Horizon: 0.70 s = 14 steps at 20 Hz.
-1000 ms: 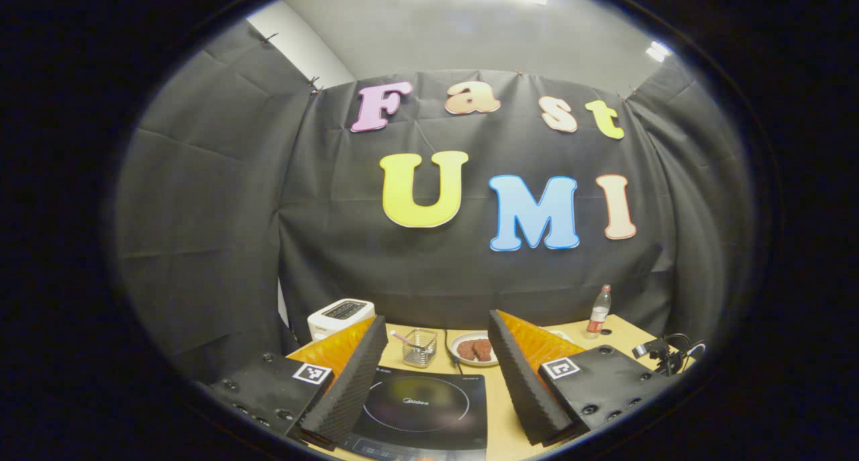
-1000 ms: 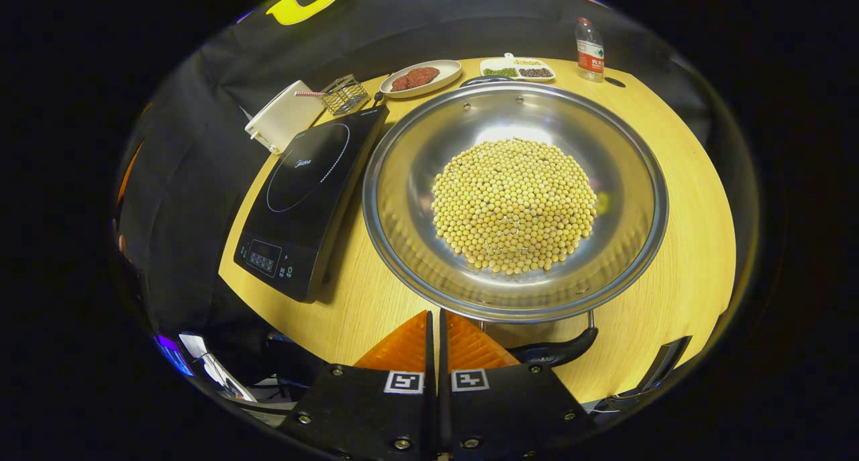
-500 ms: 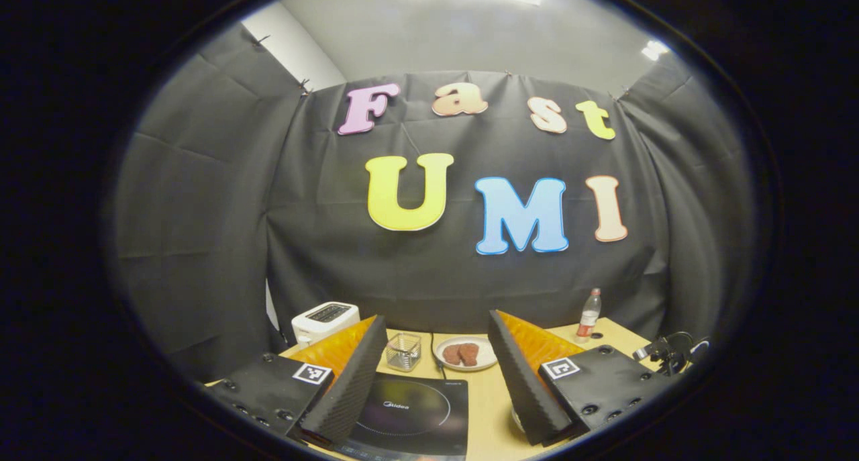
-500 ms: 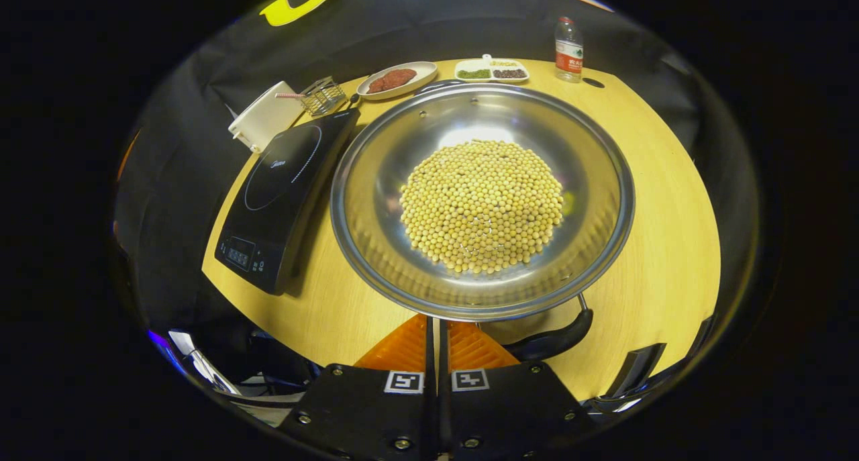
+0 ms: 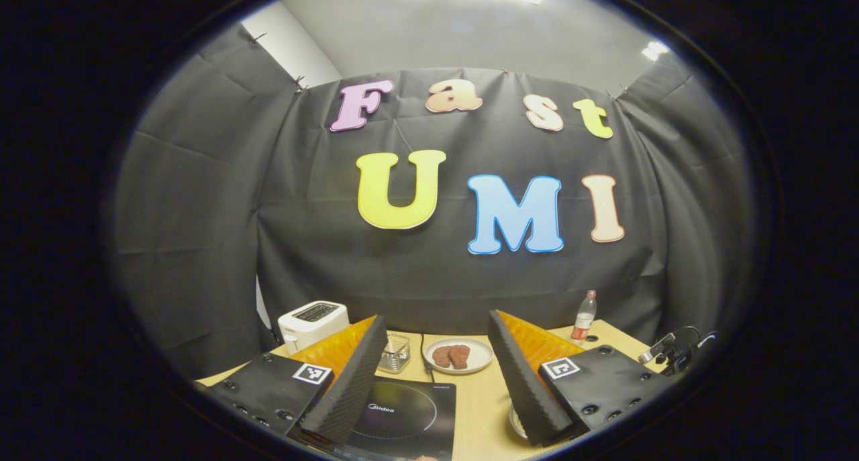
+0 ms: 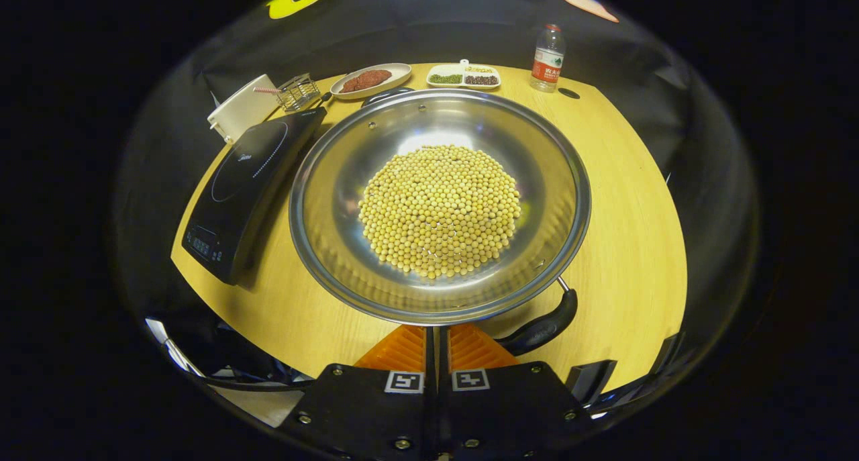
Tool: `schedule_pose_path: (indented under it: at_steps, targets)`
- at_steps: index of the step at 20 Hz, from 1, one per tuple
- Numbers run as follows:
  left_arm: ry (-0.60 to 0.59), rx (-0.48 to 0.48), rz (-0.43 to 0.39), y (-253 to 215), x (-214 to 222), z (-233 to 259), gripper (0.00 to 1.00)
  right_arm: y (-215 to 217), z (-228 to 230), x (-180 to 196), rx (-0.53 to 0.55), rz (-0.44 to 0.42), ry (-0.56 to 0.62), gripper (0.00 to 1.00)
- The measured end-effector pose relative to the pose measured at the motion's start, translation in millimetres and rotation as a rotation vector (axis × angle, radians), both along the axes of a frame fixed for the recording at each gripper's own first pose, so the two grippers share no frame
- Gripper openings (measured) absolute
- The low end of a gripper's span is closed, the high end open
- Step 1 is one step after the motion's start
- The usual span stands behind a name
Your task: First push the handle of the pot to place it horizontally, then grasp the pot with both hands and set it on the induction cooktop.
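Pressing together, fingers of the right gripper (image 6: 433, 330) with no gap visible between them, tips tucked under the near rim of the pot (image 6: 335, 199); whether anything is pinched there cannot be told. Sitting just ahead of those jaws on the wooden table (image 6: 631, 199), wide steel bowl heaped in the middle with soybeans (image 6: 439, 209). Curving off just to the right of the jaw tips, the pot's dark handle (image 6: 540, 327), low against the table and close to the rim. Lying ahead and to the left of the jaws, the induction cooktop (image 6: 245, 182), right beside the pot's left edge. Ranged farther ahead beyond the pot: a white toaster (image 6: 238, 109), a wire basket (image 6: 297, 92), a plate of meat (image 6: 366, 80), a divided dish (image 6: 463, 76) of dark and green grains, and a water bottle (image 6: 547, 48) with its cap beside it.

Spread wide apart and gripping nothing, fingers of the left gripper (image 5: 433, 380), raised and pointing toward the booth wall. Showing between and below those jaws, the cooktop (image 5: 396, 417); beyond the gap, the plate of meat (image 5: 458, 355) and the basket (image 5: 394, 353); left of the left finger, the toaster (image 5: 312, 320); right of the right finger, the bottle (image 5: 584, 315).
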State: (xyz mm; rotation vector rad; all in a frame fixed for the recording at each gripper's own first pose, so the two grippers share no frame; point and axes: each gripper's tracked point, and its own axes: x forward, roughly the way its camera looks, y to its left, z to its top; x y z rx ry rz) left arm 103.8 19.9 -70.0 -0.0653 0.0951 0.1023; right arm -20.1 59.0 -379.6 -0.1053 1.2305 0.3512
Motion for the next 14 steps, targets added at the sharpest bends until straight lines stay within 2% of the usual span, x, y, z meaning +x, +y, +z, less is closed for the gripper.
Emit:
schedule_pose_path:
  at_steps: [3,8,11,13,14]
  targets:
    - [0.002,0.004,-0.009,-10.2,5.7,0.5,1.00,-13.1,-2.0,6.3,-0.024,0.001,-0.009,0.01]
    - [0.017,0.015,-0.011,-22.5,11.7,-4.4,0.91,-40.5,-8.8,22.2,-0.090,-0.005,-0.043,0.01]
    - [0.024,0.021,-0.001,-25.1,14.3,-3.5,1.00,-55.5,-12.2,34.7,-0.109,-0.018,-0.062,0.01]
    - [0.029,0.026,0.008,-25.7,15.3,-4.1,0.91,-64.9,-14.7,45.7,-0.126,-0.022,-0.083,0.01]
    - [0.035,0.030,0.012,-26.4,15.7,-5.0,1.00,-68.6,-15.5,51.5,-0.133,-0.022,-0.096,0.01]
